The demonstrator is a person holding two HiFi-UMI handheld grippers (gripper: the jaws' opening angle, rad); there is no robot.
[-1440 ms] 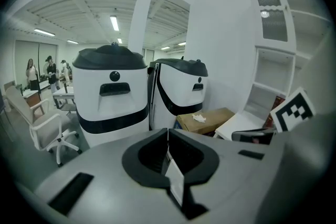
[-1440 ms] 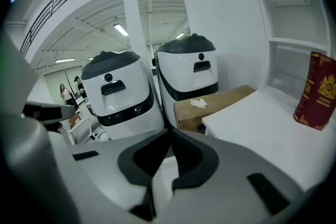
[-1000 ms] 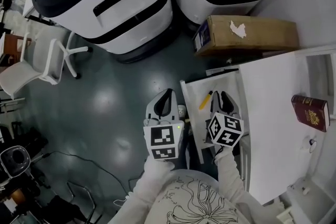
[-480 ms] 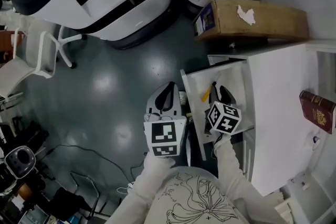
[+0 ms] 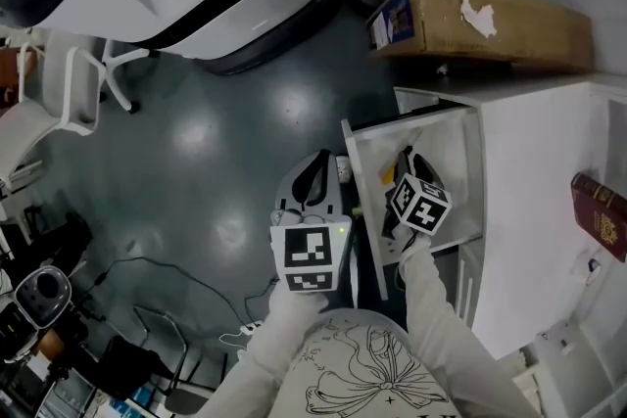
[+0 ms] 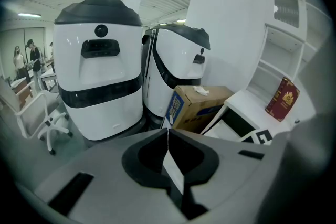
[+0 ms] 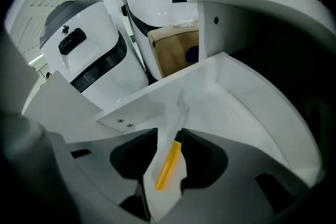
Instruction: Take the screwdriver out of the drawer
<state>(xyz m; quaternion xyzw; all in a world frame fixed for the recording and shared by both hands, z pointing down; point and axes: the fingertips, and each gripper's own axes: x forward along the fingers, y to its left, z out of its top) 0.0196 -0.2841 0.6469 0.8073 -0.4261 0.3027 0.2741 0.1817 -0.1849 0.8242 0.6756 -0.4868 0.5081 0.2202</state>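
Step in hand: the approach to the grasp. The drawer (image 5: 446, 137) is already pulled out of the white cabinet (image 5: 534, 201), and nothing has been lifted yet.
Screwdriver (image 7: 169, 164): it lies flat on the drawer's white bottom, with the yellow handle nearer the camera and the thin metal shaft pointing away from it.
Right tongs (image 7: 169, 132): they are inside the drawer, tilted steeply down over the tool. The jaws have just been opening and stand wide apart. The yellow handle lies in the gap between them, closer to the right-hand jaw, and the pads are not pressing on it.
Left tongs (image 6: 168, 136): the jaws are together with nothing between them. In the head view they hang over the floor (image 5: 196, 162), just beside the drawer's front panel. I cannot tell whether they touch it.
Progress: as I judge it, opening the drawer is done and the reach is nearly done. The grip and the lift out remain.
Next move calls for: lowering a little further until the pads flank the handle, and centring it so both jaws meet it evenly. Then close firmly on the yellow part, not the thin shaft, and raise it straight up clear of the drawer walls.
Risk: the handle looks round, so it may roll or skid along the smooth drawer bottom if one jaw touches first.
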